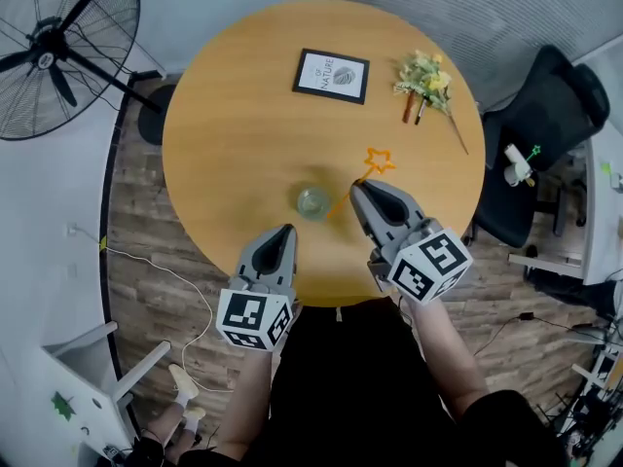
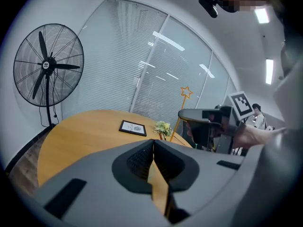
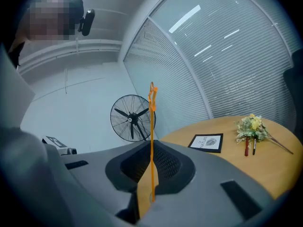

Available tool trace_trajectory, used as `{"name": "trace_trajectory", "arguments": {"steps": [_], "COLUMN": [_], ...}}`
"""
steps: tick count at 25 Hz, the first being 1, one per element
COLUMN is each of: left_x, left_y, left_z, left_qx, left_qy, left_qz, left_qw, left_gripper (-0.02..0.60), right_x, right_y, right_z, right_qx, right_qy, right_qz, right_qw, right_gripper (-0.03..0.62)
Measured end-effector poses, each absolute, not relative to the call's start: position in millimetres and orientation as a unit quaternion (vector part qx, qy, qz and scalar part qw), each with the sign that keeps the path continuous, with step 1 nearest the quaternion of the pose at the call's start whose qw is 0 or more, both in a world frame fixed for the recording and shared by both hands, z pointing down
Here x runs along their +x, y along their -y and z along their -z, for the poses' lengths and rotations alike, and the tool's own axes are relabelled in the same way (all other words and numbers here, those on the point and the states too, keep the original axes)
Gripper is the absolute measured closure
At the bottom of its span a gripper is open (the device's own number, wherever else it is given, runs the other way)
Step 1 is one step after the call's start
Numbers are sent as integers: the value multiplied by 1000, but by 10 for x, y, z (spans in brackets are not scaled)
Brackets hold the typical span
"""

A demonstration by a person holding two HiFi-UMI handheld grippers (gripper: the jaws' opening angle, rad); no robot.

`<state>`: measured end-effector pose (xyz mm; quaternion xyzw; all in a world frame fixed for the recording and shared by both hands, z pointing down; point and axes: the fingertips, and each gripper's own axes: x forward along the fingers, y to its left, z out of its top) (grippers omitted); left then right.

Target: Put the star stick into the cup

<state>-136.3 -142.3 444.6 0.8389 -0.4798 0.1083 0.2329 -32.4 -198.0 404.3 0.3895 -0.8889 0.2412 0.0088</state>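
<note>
An orange star stick (image 1: 379,159) is clamped in my right gripper (image 1: 362,189), which is shut on its thin shaft. The star points away from me over the round wooden table (image 1: 234,115). The stick's lower end slants toward a small clear glass cup (image 1: 312,202) just left of the gripper. In the right gripper view the stick (image 3: 151,126) rises straight from between the jaws of my right gripper (image 3: 150,145). My left gripper (image 1: 285,230) hovers near the table's front edge, below the cup, shut and empty. The left gripper view shows the left gripper (image 2: 153,143) and the star (image 2: 185,91).
At the table's far side lie a framed picture (image 1: 332,75) and a small bunch of flowers (image 1: 425,78). A standing fan (image 1: 58,47) is on the left and a black office chair (image 1: 545,115) on the right. A white cable (image 1: 165,270) lies on the floor.
</note>
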Motion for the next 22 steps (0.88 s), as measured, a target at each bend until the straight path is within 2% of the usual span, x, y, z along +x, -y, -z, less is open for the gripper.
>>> {"name": "trace_trajectory", "arguments": {"steps": [22], "left_x": [-1427], "left_y": [1434], "left_z": [-4741], "left_qx": [816], "left_qy": [496], "left_qz": [-121], "left_qw": [272], "left_gripper": [581], "right_x": [-497], "right_y": [2221], "right_z": [-4746], "right_qx": [369], "right_qy": [882], "right_qz": [-287], "right_qw": [65], "right_gripper": [566]}}
